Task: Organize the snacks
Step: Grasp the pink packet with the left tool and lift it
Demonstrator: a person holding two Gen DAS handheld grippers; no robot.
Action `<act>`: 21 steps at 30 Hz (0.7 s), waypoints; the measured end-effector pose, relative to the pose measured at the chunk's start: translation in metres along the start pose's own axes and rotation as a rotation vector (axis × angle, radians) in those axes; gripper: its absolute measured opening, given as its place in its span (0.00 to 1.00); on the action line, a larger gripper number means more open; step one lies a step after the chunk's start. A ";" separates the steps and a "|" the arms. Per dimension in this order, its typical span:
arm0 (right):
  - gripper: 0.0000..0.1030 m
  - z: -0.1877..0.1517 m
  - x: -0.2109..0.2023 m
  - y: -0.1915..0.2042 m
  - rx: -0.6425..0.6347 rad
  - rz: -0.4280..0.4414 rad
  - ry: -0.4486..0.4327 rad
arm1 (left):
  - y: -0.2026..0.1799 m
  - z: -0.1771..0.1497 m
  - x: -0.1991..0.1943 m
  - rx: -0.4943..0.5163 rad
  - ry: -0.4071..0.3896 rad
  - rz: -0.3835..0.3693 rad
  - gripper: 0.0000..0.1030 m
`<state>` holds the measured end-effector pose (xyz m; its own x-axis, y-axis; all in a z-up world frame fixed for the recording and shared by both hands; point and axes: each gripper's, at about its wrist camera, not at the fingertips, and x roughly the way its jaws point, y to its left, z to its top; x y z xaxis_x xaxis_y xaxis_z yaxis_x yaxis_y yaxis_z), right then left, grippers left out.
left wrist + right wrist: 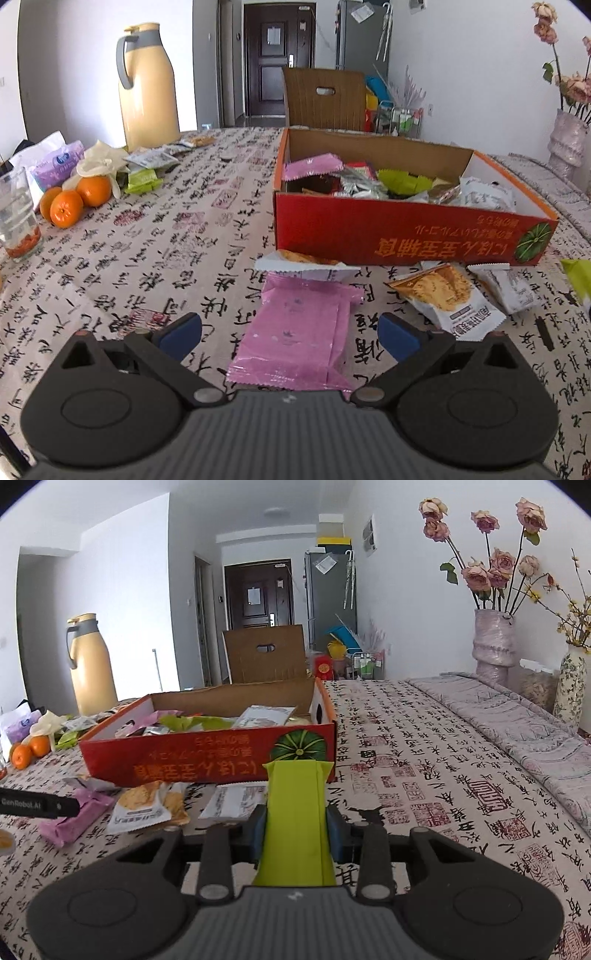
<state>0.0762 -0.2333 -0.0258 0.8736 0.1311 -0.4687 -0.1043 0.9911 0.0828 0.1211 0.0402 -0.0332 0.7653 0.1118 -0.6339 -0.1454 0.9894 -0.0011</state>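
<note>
Snacks: your right gripper (295, 829) has its fingers clamped on a green packet (295, 812), held just near of the red box (207, 760); your left gripper (290, 332) has fingers apart, straddling a pink packet (295, 332) flat on the bench (147, 258). Risk: the slick green wrapper slides free before clearing the box's near wall. Closing left on a flat packet may only skid it into the loose packets beside it.

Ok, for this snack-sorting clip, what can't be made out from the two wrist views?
- Red box bottom layer: both views, covered by piled packets.
- Pink packet near end: left view, hidden behind the left hand-held gripper body.
- Green packet lower end: right view, behind the right hand-held gripper.
- Packet print: too small and upside down.
- Glass: cut by the left edge.
</note>
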 end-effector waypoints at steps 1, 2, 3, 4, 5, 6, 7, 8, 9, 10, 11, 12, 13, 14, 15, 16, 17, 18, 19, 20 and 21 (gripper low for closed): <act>0.32 0.000 0.002 -0.001 0.000 0.000 0.003 | -0.001 0.000 0.003 -0.002 0.006 0.000 1.00; 0.32 -0.001 0.003 -0.002 0.001 0.001 0.005 | -0.001 0.000 0.006 -0.005 0.013 0.001 1.00; 0.32 -0.001 0.006 -0.003 0.003 0.001 0.007 | -0.002 0.000 0.009 -0.010 0.024 0.002 1.00; 0.32 -0.002 0.007 -0.004 0.004 0.002 0.010 | -0.002 0.000 0.012 -0.016 0.036 -0.001 1.00; 0.32 -0.003 0.008 -0.005 0.006 0.002 0.013 | -0.001 0.000 0.014 -0.021 0.041 -0.001 1.00; 0.32 -0.003 0.009 -0.006 0.010 0.003 0.015 | -0.002 0.000 0.015 -0.022 0.042 0.002 1.00; 0.32 -0.004 0.010 -0.006 0.011 0.004 0.017 | -0.002 0.000 0.016 -0.022 0.042 0.002 1.00; 0.32 -0.004 0.011 -0.006 0.012 0.006 0.018 | -0.001 0.000 0.017 -0.024 0.043 -0.003 0.98; 0.32 -0.004 0.011 -0.006 0.013 0.008 0.018 | -0.001 0.000 0.018 -0.027 0.049 -0.012 0.91; 0.32 -0.004 0.011 -0.006 0.013 0.011 0.018 | -0.001 0.000 0.020 -0.028 0.061 -0.017 0.86; 0.32 -0.005 0.012 -0.005 0.012 0.014 0.019 | -0.001 0.000 0.023 -0.029 0.078 -0.025 0.79; 0.32 -0.005 0.012 -0.004 0.012 0.016 0.019 | -0.002 -0.001 0.022 -0.024 0.071 -0.016 0.75; 0.32 -0.005 0.012 -0.004 0.011 0.019 0.020 | -0.002 -0.001 0.021 -0.024 0.069 -0.019 0.71; 0.32 -0.006 0.013 -0.003 0.010 0.021 0.021 | -0.002 -0.001 0.020 -0.024 0.064 -0.029 0.63; 0.32 -0.006 0.013 -0.004 0.010 0.023 0.022 | -0.003 -0.001 0.018 -0.024 0.062 -0.040 0.61; 0.32 -0.006 0.013 -0.004 0.010 0.023 0.023 | -0.003 -0.002 0.017 -0.023 0.062 -0.043 0.61; 0.32 -0.006 0.013 -0.004 0.010 0.024 0.023 | -0.004 -0.002 0.017 -0.018 0.060 -0.044 0.61; 0.32 -0.006 0.013 -0.004 0.009 0.024 0.022 | -0.005 -0.003 0.015 -0.013 0.057 -0.044 0.61; 0.32 -0.006 0.012 -0.004 0.009 0.026 0.021 | -0.006 -0.004 0.014 -0.011 0.056 -0.048 0.61; 0.32 -0.006 0.012 -0.003 0.009 0.027 0.019 | -0.007 -0.005 0.013 -0.010 0.056 -0.052 0.61; 0.32 -0.005 0.011 -0.003 0.009 0.029 0.019 | -0.007 -0.005 0.012 -0.009 0.054 -0.054 0.61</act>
<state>0.0835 -0.2346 -0.0359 0.8613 0.1599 -0.4823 -0.1249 0.9867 0.1040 0.1278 0.0336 -0.0449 0.7371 0.0527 -0.6737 -0.1105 0.9929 -0.0431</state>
